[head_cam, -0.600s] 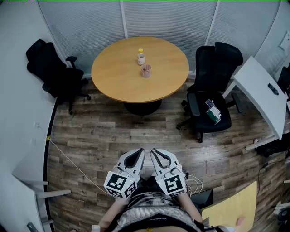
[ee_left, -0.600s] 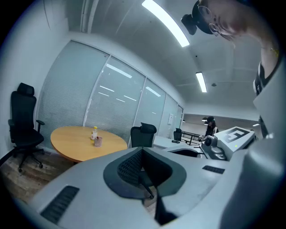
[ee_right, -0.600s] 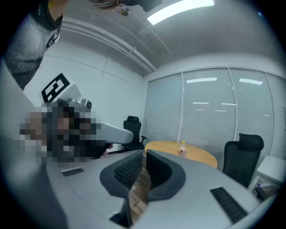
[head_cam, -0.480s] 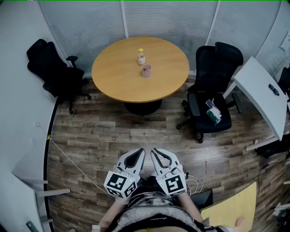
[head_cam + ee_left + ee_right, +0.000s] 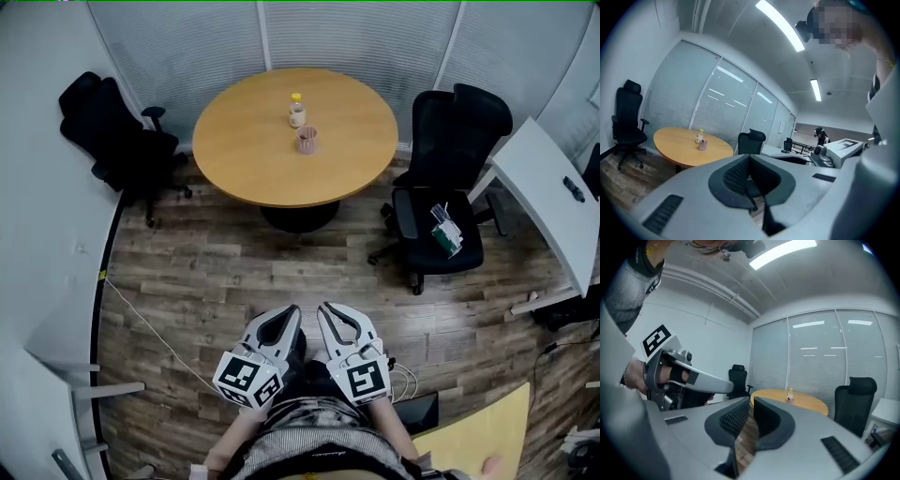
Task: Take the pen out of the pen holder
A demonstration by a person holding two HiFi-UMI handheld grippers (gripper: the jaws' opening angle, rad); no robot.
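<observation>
The pink pen holder (image 5: 307, 140) stands near the middle of the round wooden table (image 5: 239, 150), far ahead of me, with a small yellow-capped bottle (image 5: 297, 111) just behind it. No pen can be made out at this distance. My left gripper (image 5: 284, 319) and right gripper (image 5: 330, 317) are held side by side close to my body, over the wood floor, both shut with nothing in them. The left gripper view shows the pen holder (image 5: 703, 146) and bottle (image 5: 699, 136) small and far beyond the closed jaws. The right gripper view shows the bottle (image 5: 790, 394) on the table.
A black office chair (image 5: 117, 141) stands left of the table. Another chair (image 5: 441, 187), right of it, has small items (image 5: 442, 232) on its seat. A white desk (image 5: 553, 206) lies at the right edge. A thin cable (image 5: 150, 333) runs across the floor at left.
The head view has shifted slightly, so the table sits a little higher and further right. Both grippers stay shut, side by side, and sit slightly lower in the view.
</observation>
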